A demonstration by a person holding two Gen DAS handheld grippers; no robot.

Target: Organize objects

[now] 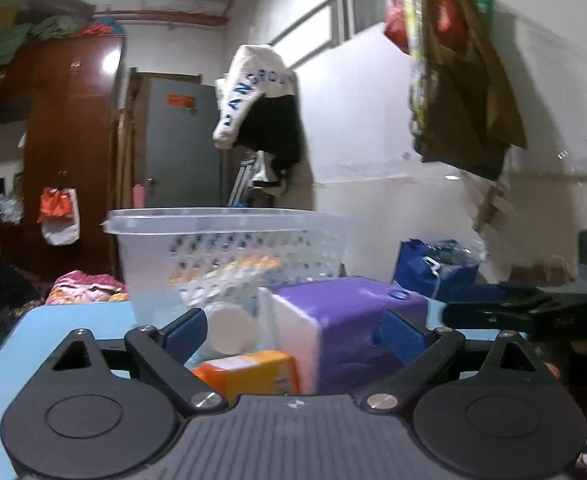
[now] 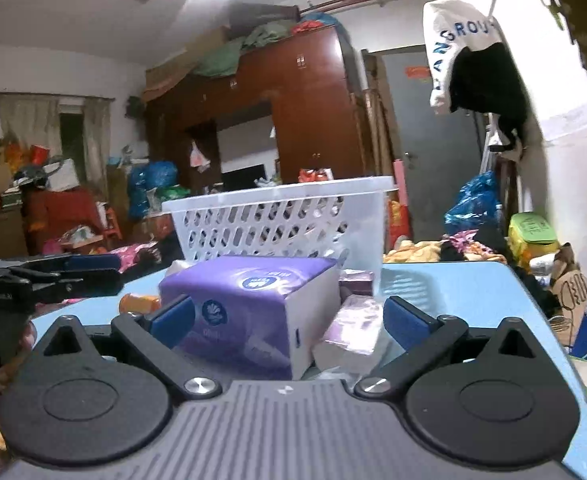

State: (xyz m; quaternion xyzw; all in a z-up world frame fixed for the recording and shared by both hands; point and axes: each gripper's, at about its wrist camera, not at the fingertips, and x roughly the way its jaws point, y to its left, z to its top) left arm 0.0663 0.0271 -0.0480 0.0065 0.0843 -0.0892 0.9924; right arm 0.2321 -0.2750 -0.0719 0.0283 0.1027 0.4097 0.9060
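A purple and white tissue pack (image 1: 345,320) lies on the light blue table (image 1: 73,320), in front of a clear perforated plastic basket (image 1: 229,248). My left gripper (image 1: 295,330) is open, its blue pads on either side of the pack, an orange box (image 1: 249,372) and a white round lid (image 1: 231,330). In the right wrist view my right gripper (image 2: 289,316) is open around the same tissue pack (image 2: 249,304) and a small pink packet (image 2: 351,328). The basket (image 2: 281,220) stands just behind. The left gripper (image 2: 49,276) shows at the left.
A blue bag (image 1: 433,264) sits past the table's right side. The right gripper (image 1: 525,308) shows dark at the right. An orange bottle (image 2: 139,302) lies left of the pack. Clothes hang on the wall (image 2: 473,68). Clutter fills the room behind.
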